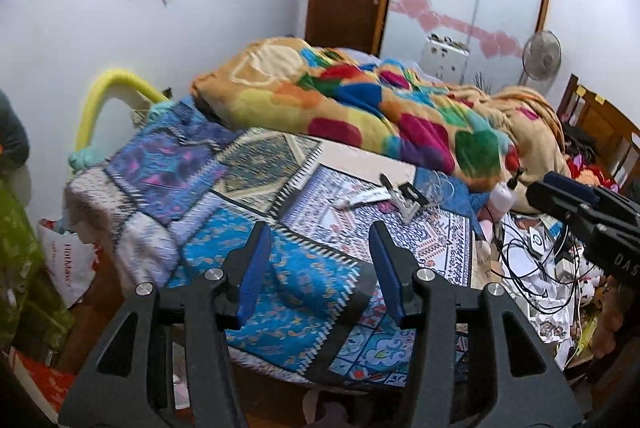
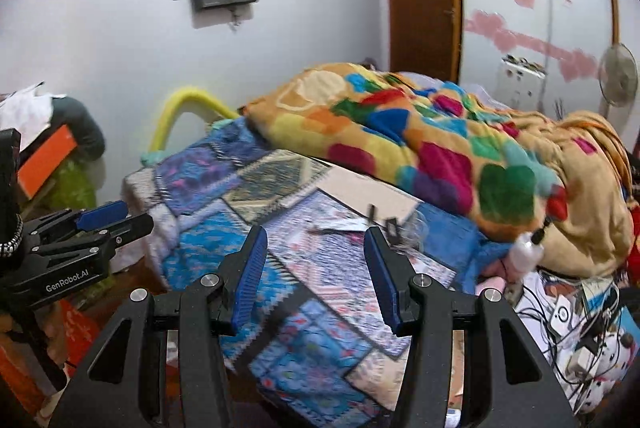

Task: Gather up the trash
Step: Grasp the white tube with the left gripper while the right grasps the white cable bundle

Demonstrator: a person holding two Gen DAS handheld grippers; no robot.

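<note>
Small litter lies on the patchwork quilt (image 1: 192,171) of a bed: a white wrapper (image 1: 366,197) and a black-and-white clip-like piece (image 1: 408,199), both beyond my fingers. My left gripper (image 1: 320,232) hovers open over the quilt's blue patch with nothing between its pads. In the right wrist view the same wrapper (image 2: 340,226) lies just past my right gripper (image 2: 315,234), which is also open and holds nothing. The left gripper (image 2: 116,216) shows at that view's left edge. The right gripper (image 1: 556,189) pokes in at the left wrist view's right edge.
A rumpled multicoloured blanket (image 1: 360,99) covers the far half of the bed. A white bottle (image 1: 502,195) and tangled cables (image 1: 532,268) clutter the right side. A white plastic bag (image 1: 66,260) sits on the floor at left. A fan (image 1: 542,55) stands by the wardrobe.
</note>
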